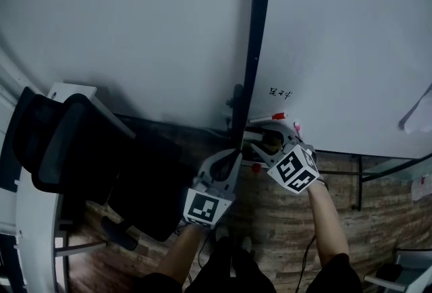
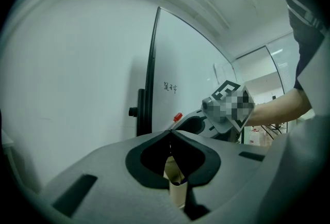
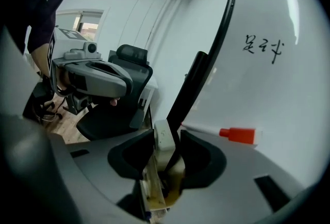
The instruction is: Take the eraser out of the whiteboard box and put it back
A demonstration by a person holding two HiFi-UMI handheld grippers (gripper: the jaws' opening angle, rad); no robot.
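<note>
grey fingers (image 3: 206,158) of the right gripper (image 3: 167,138) are standing wide apart, and a whitish block, which seems to be the eraser (image 3: 162,146), is standing upright in the gap between them. it is sitting nearer the left finger than the right one, and as far as the dim view lets me tell, the pads are not pressing on it. just beyond the fingertips a dark frame bar (image 3: 193,89) is running up along the edge of the whiteboard (image 3: 278,94). to the right of the right finger a marker with a red cap (image 3: 238,135) is lying along the foot of the board, and above it a few dark handwritten strokes (image 3: 263,47) are showing. well off to the left of the fingers a black office chair (image 3: 111,114) is standing on the wooden floor (image 1: 283,217).

the left gripper (image 2: 170,134) is pointing level toward the same frame bar, its two fingers closed tip to tip. past its fingertips, up and to the right, the right gripper is reaching to the foot of the board, with the person's forearm (image 2: 278,107) stretching out behind it. from the head view both grippers are sitting side by side before the board, the left one just below the bar and the right one with its fingertips at the board's lower edge.
</note>
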